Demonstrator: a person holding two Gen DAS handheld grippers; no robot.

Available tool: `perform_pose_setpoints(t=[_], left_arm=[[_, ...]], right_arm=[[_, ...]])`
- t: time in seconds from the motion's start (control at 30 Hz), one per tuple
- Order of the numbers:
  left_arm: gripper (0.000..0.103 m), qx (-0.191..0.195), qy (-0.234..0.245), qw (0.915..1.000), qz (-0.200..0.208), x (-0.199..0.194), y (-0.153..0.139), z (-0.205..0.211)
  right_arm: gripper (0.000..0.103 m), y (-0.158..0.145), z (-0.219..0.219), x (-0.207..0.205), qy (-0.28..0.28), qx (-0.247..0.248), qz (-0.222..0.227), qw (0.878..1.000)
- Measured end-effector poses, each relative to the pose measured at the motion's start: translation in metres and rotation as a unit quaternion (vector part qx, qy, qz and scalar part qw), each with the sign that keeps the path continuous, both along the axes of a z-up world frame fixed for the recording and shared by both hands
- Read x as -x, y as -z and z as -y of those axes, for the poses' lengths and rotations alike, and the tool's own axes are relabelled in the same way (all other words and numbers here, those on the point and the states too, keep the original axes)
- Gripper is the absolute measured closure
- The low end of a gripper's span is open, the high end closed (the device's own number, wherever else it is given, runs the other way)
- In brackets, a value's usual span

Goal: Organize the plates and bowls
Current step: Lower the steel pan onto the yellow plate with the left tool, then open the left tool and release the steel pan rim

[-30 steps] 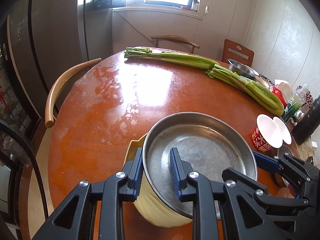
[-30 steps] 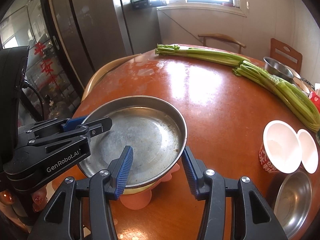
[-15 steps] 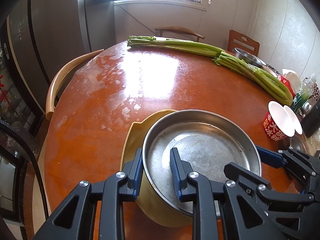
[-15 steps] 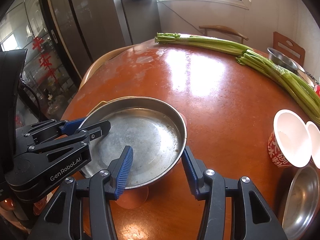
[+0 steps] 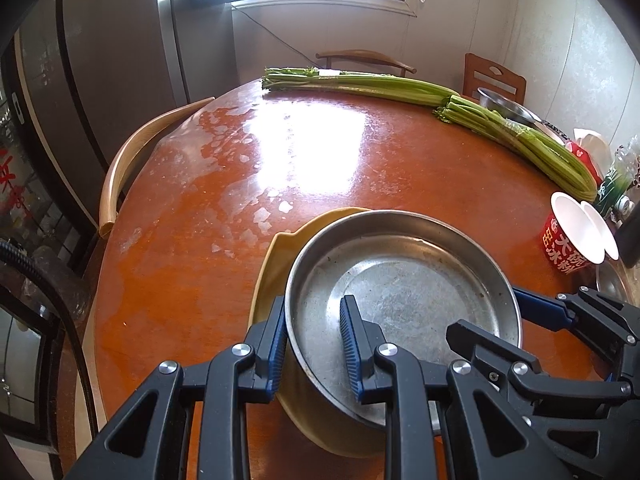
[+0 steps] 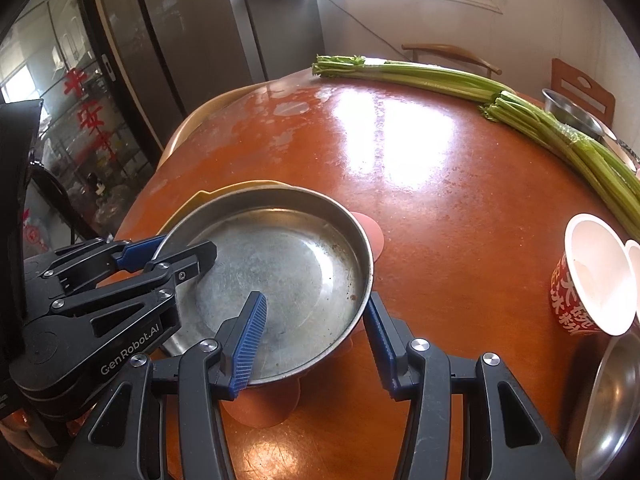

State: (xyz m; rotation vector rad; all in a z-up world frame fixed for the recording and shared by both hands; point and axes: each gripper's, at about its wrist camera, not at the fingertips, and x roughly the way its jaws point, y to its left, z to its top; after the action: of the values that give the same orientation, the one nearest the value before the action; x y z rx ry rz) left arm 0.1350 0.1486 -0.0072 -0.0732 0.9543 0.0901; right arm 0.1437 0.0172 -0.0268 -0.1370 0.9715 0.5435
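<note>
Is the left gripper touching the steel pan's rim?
Touching. Left wrist view: left gripper has one pad outside and one inside the steel pan rim, clamped on it.

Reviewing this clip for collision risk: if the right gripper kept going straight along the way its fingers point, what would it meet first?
The right gripper already straddles the steel pan's rim, so it would most likely press into the pan's floor and wall first. Beyond that lies the bare table, though depth is hard to judge.
</note>
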Motion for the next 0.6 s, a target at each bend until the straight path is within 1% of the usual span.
perform_pose_setpoints(t=[0.07, 0.37, 0.6], left_arm=[[0.078, -0.003, 0.0, 1.0, 0.0, 0.0002, 0.0005, 0.0003], [0.076, 0.005, 0.002, 1.0, 0.004, 0.0036, -0.0029, -0.0051], [0.075, 0.011, 0.003, 0.9999, 0.008, 0.0075, -0.0072, -0.0079]], right_arm=[[0.05, 0.0025, -0.0007, -0.0003, 0.0, 0.002, -0.002, 1.0], [0.05, 0.0073, -0.0051, 0.0019, -0.005, 0.006, -0.004, 1.0], [0.05, 0.0058, -0.0064, 0.0031, -0.011, 0.003, -0.005, 1.0]])
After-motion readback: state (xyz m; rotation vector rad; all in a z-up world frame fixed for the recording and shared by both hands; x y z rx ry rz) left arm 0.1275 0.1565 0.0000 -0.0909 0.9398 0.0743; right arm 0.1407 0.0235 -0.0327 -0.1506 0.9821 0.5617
